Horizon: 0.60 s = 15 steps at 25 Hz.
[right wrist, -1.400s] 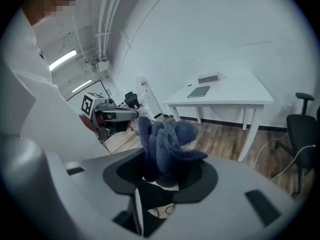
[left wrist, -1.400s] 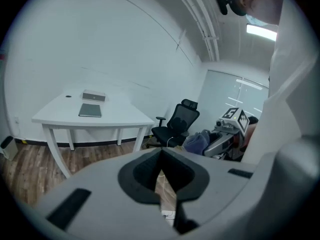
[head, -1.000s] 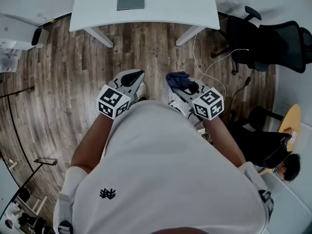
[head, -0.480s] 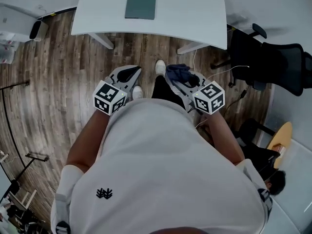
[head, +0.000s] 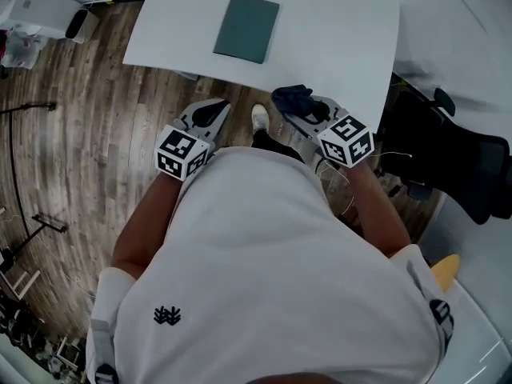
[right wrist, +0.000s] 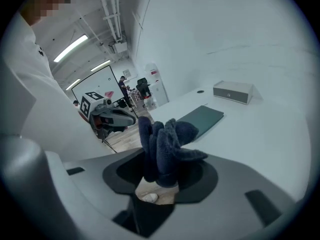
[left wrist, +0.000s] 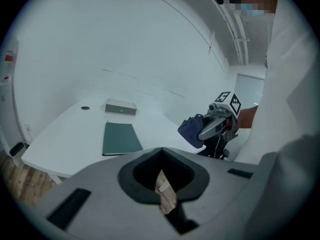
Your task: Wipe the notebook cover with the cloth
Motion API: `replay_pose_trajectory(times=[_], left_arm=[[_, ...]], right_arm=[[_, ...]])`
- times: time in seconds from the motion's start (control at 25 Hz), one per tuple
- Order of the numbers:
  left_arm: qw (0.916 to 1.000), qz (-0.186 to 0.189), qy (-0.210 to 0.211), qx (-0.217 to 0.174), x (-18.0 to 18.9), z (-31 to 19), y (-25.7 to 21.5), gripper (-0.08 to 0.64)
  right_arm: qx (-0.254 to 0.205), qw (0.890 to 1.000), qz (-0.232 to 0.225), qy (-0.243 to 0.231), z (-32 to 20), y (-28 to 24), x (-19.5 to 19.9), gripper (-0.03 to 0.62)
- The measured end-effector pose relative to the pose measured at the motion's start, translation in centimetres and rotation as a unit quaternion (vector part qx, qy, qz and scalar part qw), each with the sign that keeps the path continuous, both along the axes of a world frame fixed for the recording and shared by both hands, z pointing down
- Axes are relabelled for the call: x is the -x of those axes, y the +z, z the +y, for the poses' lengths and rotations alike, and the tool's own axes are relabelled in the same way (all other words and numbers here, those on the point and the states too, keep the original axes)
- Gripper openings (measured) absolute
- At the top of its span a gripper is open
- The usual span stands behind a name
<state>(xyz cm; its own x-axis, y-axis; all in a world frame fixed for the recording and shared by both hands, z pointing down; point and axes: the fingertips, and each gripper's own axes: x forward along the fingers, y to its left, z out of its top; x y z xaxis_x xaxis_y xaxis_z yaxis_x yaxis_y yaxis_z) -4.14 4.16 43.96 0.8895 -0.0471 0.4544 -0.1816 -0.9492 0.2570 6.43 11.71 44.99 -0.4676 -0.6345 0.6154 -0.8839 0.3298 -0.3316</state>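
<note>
A dark green notebook (head: pixel 247 28) lies closed on the white table (head: pixel 344 30); it also shows in the left gripper view (left wrist: pixel 120 138) and the right gripper view (right wrist: pixel 202 119). My right gripper (head: pixel 294 102) is held above the table's near edge, shut on a bunched dark blue cloth (right wrist: pixel 165 144) that sticks up between its jaws (right wrist: pixel 162 156). The cloth (left wrist: pixel 192 131) is short of the notebook and to its right. My left gripper (head: pixel 210 114) hangs over the floor in front of the table, jaws together with nothing in them (left wrist: pixel 161 151).
A small grey box (left wrist: pixel 120 107) stands on the table beyond the notebook. A black office chair (head: pixel 456 166) is at the right, white equipment (head: pixel 48 10) at the far left. The person's shoe (head: pixel 260 117) is on the wood floor (head: pixel 72 134) by the table edge.
The person has stepped toward the table, so the table and notebook are nearer and lower in the head view. Both grippers moved forward with the body; the cloth stays held.
</note>
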Motion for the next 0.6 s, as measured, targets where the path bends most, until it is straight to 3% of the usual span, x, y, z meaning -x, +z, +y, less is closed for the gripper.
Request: replay_pose_trajectory(times=[0.24, 0.6], left_arm=[[0.9980, -0.024, -0.058, -0.005, -4.0, -3.6, 1.9, 0.006], [0.9901, -0.048, -0.132, -0.007, -6.5, -7.2, 4.8, 0.006]], right_arm=[[0.010, 0.998, -0.001, -0.068, -4.2, 1.7, -4.8, 0.158], [0.031, 0.987, 0.007, -0.158, -8.6, 4.9, -6.8, 0.158]])
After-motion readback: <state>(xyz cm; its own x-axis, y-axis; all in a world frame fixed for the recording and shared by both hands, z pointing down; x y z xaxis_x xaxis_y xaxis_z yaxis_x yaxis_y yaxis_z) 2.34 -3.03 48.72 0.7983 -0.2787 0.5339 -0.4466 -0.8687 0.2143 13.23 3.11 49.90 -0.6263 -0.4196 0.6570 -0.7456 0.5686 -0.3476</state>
